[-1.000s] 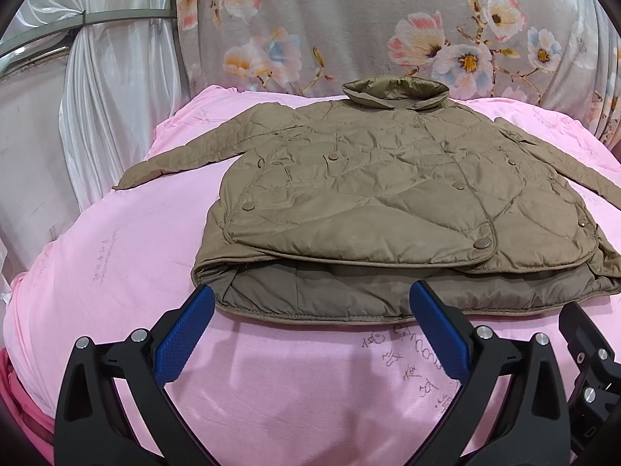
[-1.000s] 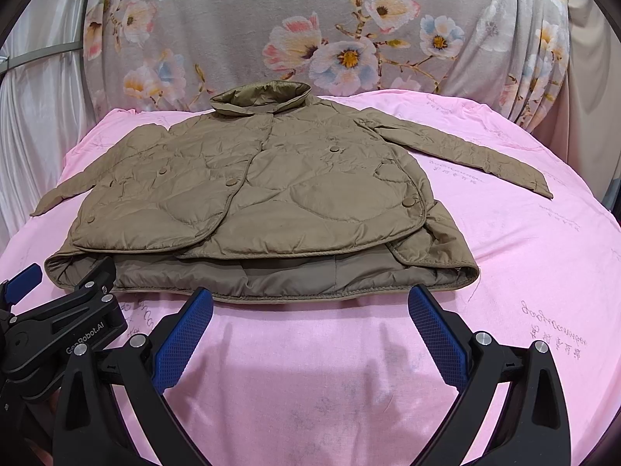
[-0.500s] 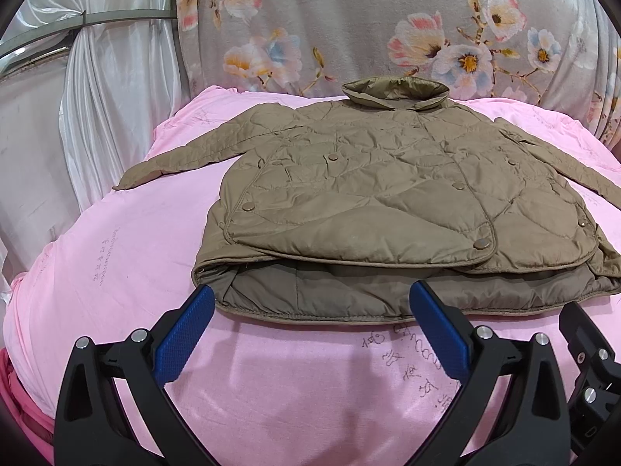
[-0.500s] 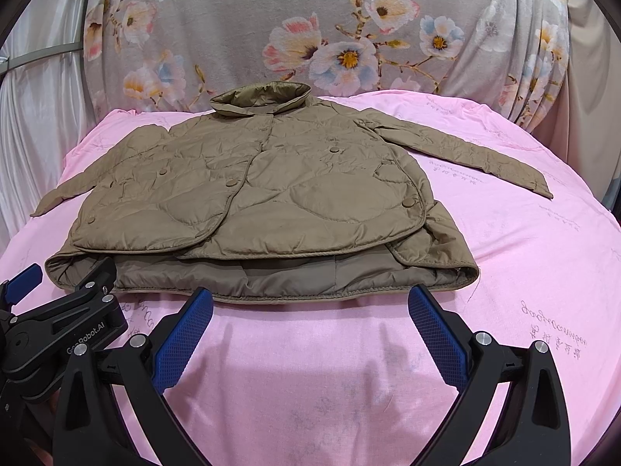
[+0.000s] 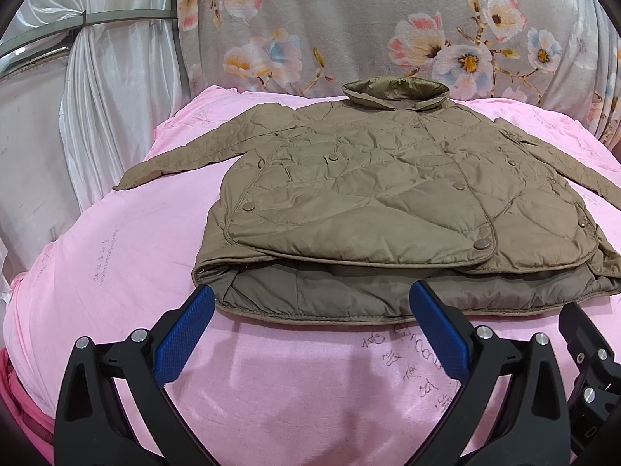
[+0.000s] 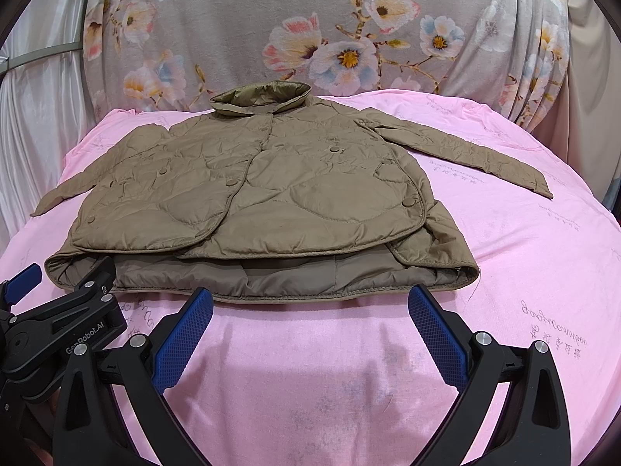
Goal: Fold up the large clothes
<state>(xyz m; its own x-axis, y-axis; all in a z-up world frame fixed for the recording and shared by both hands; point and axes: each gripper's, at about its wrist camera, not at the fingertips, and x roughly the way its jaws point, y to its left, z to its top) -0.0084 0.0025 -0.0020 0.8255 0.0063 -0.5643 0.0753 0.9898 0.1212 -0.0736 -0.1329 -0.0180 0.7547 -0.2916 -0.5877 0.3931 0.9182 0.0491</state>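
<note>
An olive-brown quilted jacket (image 5: 388,194) (image 6: 271,194) lies face up on a pink sheet, collar at the far end, both sleeves spread out to the sides, hem nearest me with the lining showing. My left gripper (image 5: 310,310) hovers open just short of the hem's left half, nothing between its blue pads. My right gripper (image 6: 310,310) is open too, in front of the hem's right half, empty. The left gripper's body (image 6: 58,322) shows at the lower left of the right wrist view.
The pink sheet (image 5: 116,272) covers a rounded bed or table with handwriting on it. A floral grey cloth (image 6: 310,31) hangs behind. White curtains and a metal rail (image 5: 97,23) stand to the left.
</note>
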